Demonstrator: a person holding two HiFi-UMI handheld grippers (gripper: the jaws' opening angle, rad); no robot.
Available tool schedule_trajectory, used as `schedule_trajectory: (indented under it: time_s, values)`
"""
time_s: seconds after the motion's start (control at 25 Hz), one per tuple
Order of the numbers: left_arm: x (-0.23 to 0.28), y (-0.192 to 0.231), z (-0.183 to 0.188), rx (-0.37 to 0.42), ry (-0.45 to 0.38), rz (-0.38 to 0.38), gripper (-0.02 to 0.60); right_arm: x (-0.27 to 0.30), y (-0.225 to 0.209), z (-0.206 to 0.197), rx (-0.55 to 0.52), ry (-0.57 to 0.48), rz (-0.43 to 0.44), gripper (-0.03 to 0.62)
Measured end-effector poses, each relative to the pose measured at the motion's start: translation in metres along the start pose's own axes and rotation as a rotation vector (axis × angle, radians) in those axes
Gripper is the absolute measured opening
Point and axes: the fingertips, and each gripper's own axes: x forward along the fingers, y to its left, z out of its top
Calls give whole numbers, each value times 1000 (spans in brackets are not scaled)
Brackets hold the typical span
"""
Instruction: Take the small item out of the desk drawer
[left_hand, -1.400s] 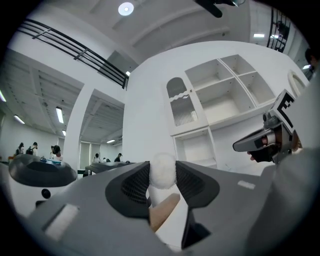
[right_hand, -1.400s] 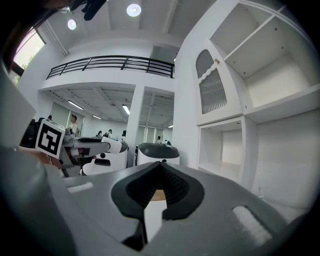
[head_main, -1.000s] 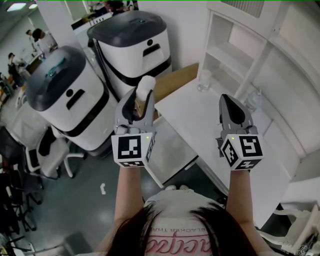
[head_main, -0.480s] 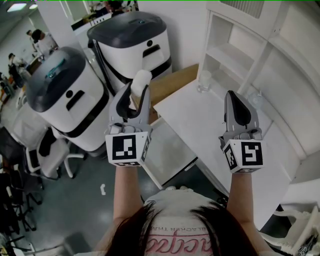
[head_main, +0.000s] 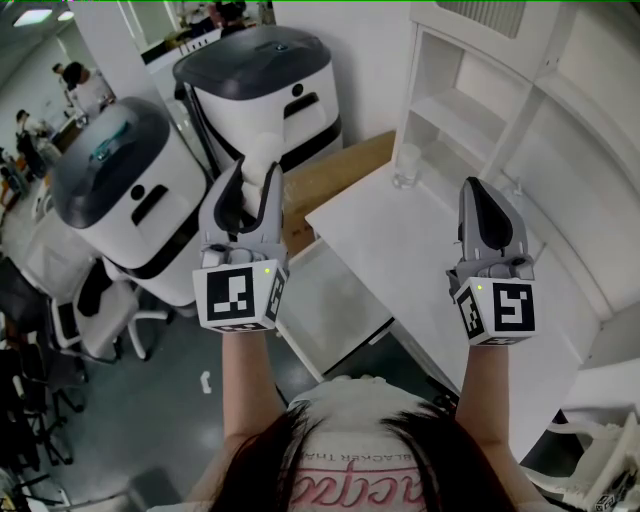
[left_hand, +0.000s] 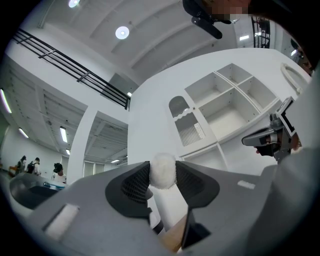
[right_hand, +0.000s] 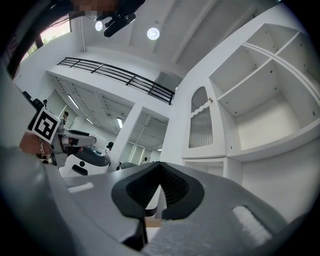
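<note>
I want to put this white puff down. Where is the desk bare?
The desktop is bare across its middle, between the glass at the back corner and the right gripper. The hutch shelf above the glass looks empty too. Crowded only beside the glass; the open drawer lies off the left edge.

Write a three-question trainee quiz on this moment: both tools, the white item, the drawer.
1. True or false: the left tool grips the white fluffy item.
2. The right tool is: A) shut and empty, B) holding a cup, C) wide open.
3. Fill in: the desk drawer stands ___.
Key: 1 true; 2 A; 3 open.
</note>
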Motion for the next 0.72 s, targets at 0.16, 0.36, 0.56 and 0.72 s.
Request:
schedule_trajectory:
  time_s: [0.16, 0.36, 0.56, 0.72]
  values:
    - [3, 4, 1, 10, 2, 8, 173, 0, -5, 3, -4, -5, -8, 0]
    - [4, 4, 4, 13, 6, 9, 173, 0, -9, 3, 2, -7, -19, 0]
    - [6, 3, -1, 20, 7, 5, 173, 0, -10, 0, 4, -1, -24, 0]
    - [9, 3, -3, 25, 11, 5, 173, 3, -10, -3, 2, 7, -22, 0]
